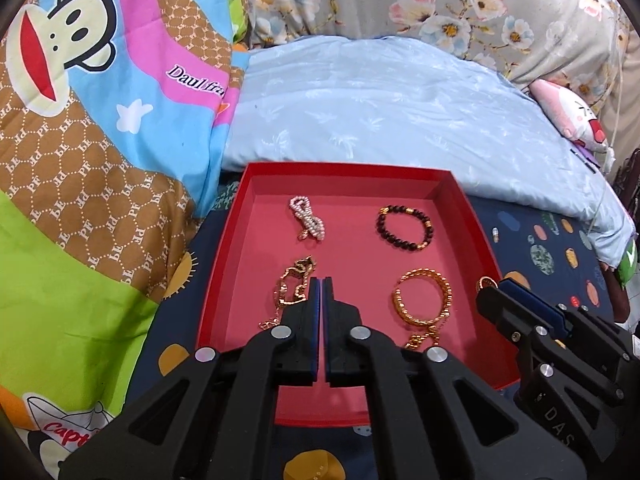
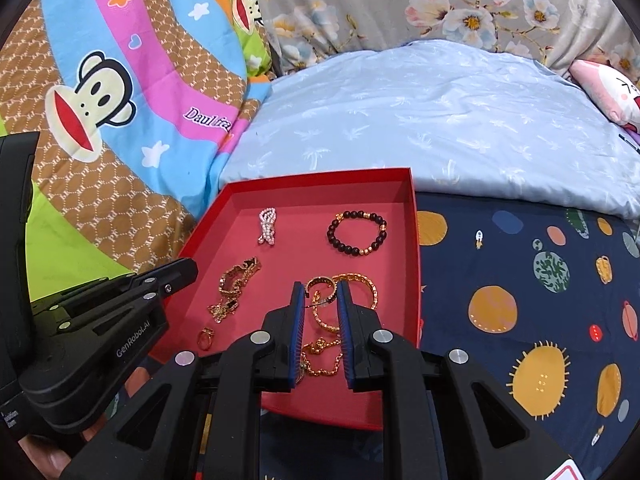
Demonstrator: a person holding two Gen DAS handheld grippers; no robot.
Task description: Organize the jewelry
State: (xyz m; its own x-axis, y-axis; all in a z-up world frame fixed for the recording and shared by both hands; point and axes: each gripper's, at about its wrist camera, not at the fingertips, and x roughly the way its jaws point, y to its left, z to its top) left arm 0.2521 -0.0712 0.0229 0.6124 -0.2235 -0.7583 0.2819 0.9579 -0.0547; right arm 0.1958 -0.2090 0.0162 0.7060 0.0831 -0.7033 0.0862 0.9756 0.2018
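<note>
A red tray (image 1: 472, 224) (image 2: 414, 240) lies on the bed. In it lie a pearl bracelet (image 1: 307, 219) (image 2: 267, 225), a dark bead bracelet (image 1: 405, 228) (image 2: 357, 233), a gold chain (image 1: 294, 294) (image 2: 234, 286), a gold bangle (image 1: 423, 296) (image 2: 370, 286) and a small gold ring (image 2: 205, 338). My left gripper (image 1: 321, 282) is shut and empty over the tray, beside the gold chain. My right gripper (image 2: 320, 286) is shut on a gold hoop earring (image 2: 320, 285) (image 1: 486, 282) above the tray's right part.
The tray sits on a dark blue planet-print sheet (image 2: 520, 280). A monkey-print quilt (image 1: 80, 160) is piled at the left, a light blue pillow (image 1: 380, 112) lies behind the tray, and a pink plush toy (image 1: 572, 116) is at the far right.
</note>
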